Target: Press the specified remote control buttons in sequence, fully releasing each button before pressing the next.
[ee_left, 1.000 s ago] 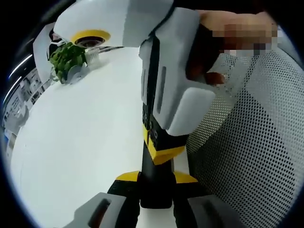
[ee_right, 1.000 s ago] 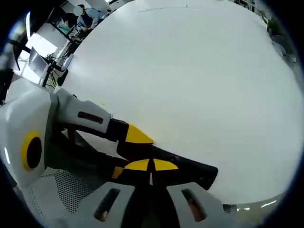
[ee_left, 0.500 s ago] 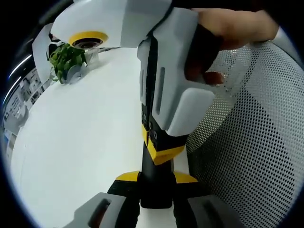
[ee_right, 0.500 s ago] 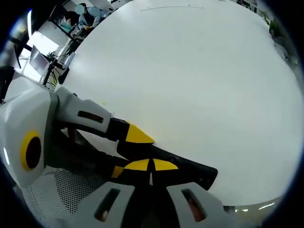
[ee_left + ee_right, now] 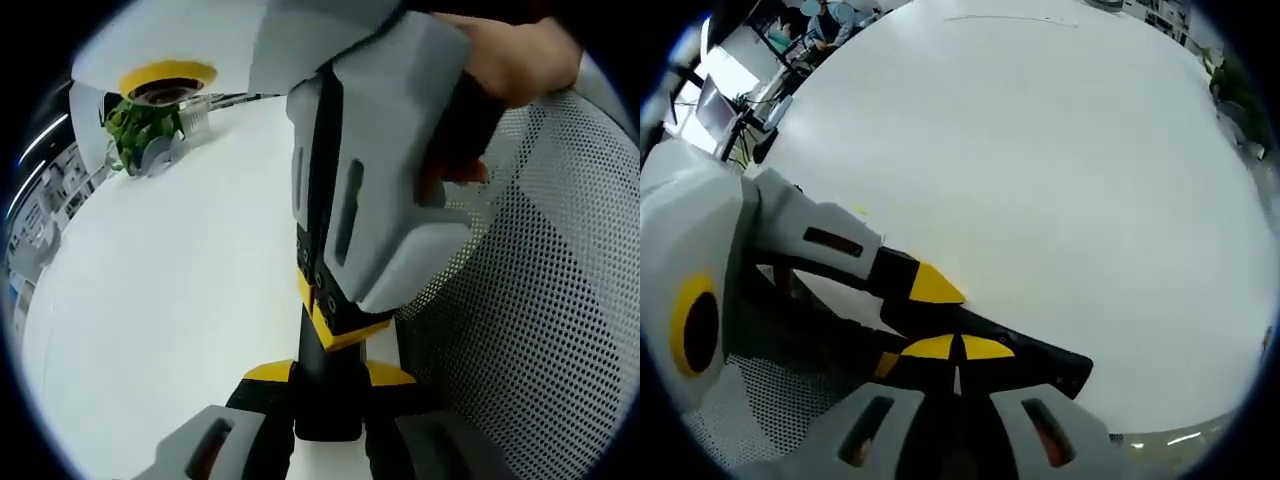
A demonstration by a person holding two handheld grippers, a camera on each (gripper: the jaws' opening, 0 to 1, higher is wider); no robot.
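Over the white worktop [image 5: 170, 300], a slim black remote control [image 5: 325, 400] is being gripped between the yellow-tipped jaws of the left gripper [image 5: 328, 375], which are being kept narrow around it, with the bar running forward along them. Across its far end the right gripper [image 5: 335, 320] is being brought in from above, its grey body being clasped by a hand [image 5: 510, 60]; the yellow tips are being held against the remote's upper face. Beside the remote, a perforated chair back [image 5: 540, 330] is being shown (it is taking up that whole side of the left gripper view), and a green potted plant [image 5: 140, 125] is being seen far off on the worktop. From the right gripper view, the right gripper [image 5: 960, 348] is being held with its jaws closed together, nothing between them, their tips resting on the remote control [image 5: 1045, 362]. Its black body is being carried out past them over the worktop [image 5: 1040, 170], while the left gripper [image 5: 925, 285] is being seen entering from the side.
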